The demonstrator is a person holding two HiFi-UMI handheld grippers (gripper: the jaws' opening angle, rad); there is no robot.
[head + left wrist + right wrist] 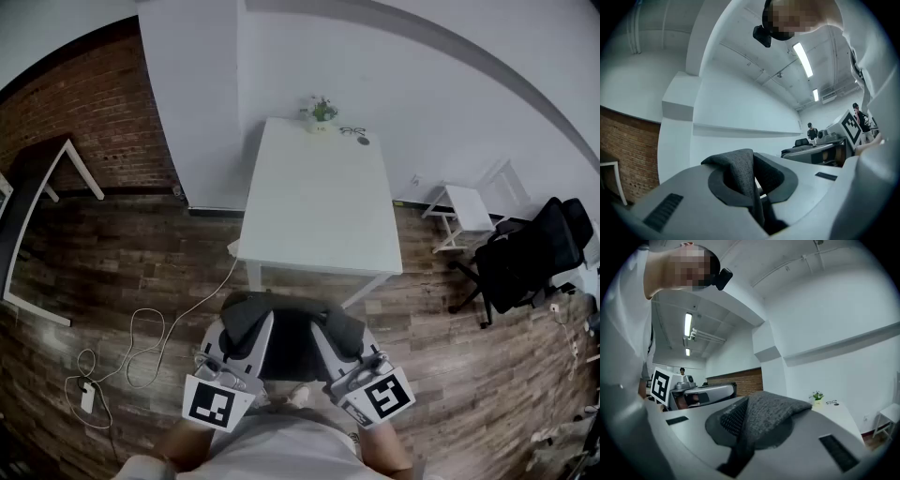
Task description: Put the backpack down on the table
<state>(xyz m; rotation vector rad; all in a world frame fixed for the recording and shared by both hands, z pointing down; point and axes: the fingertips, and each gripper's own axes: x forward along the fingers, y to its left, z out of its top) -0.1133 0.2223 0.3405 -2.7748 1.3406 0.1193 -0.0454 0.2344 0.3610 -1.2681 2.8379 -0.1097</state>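
A dark backpack (292,349) hangs in front of me, short of the near edge of the white table (319,202). My left gripper (251,328) is shut on its grey left shoulder strap (240,321). In the left gripper view that strap (739,169) is pinched between the jaws of the left gripper (755,190). My right gripper (330,330) is shut on the other strap (345,328). The right gripper view shows the right gripper (744,437) clamped on that padded, mesh-lined strap (774,414). Both grippers point level. The backpack's lower part is hidden behind the grippers and my body.
A small potted plant (321,111) and a pair of glasses (354,133) lie at the table's far end by the wall. A black office chair (530,258) and a white stool (466,211) stand to the right. A cable (141,347) trails on the wooden floor at left.
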